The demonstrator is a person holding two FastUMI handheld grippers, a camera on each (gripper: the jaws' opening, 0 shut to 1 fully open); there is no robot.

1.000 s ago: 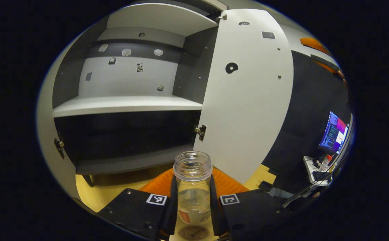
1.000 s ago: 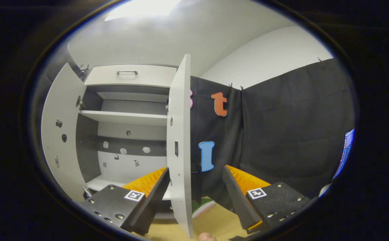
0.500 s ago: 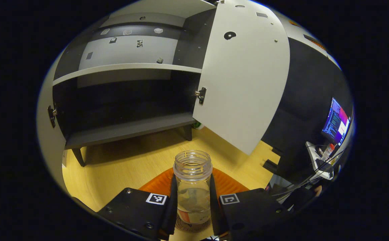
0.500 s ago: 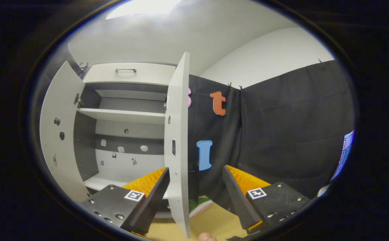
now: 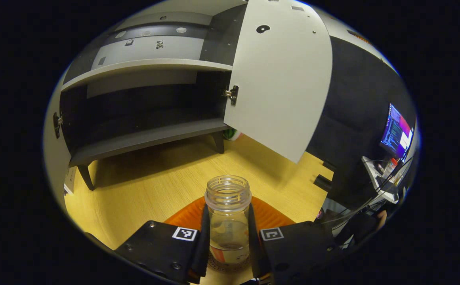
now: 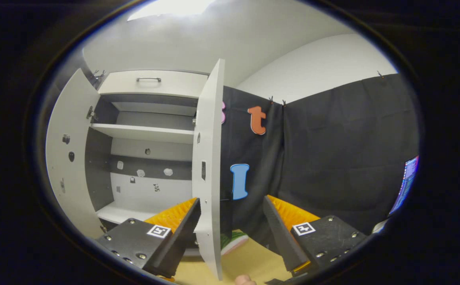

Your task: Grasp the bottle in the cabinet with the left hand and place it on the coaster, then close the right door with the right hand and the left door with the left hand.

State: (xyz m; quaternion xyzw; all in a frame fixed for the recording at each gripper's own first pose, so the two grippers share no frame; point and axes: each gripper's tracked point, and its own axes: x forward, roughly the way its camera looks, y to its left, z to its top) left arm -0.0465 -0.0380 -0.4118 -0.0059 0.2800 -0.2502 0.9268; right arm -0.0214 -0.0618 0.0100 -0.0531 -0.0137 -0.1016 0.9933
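A clear, capless bottle (image 5: 228, 194) with a little liquid stands upright between the fingers of my left gripper (image 5: 228, 237), which is shut on it. Its base is right over a round patterned coaster (image 5: 216, 266) on the wooden surface (image 5: 154, 178); I cannot tell whether they touch. Beyond it stands the cabinet (image 5: 142, 134) with both doors open, its right door (image 5: 281, 79) swung out toward me. In the right gripper view, my right gripper (image 6: 230, 233) is open and holds nothing. The right door's edge (image 6: 208, 158) stands just beyond its fingers, and the left door (image 6: 67, 158) is swung wide.
The cabinet stands on short legs (image 5: 218, 141) and has a drawer with a handle (image 6: 148, 79) on top. A lit monitor (image 5: 397, 130) and a cluttered desk (image 5: 380, 174) are at the far right. Black cloth (image 6: 344, 158) hangs right of the cabinet.
My left gripper has come down and back from the cabinet with the bottle, and the coaster now sits under the bottle's base. The right gripper has hardly moved.
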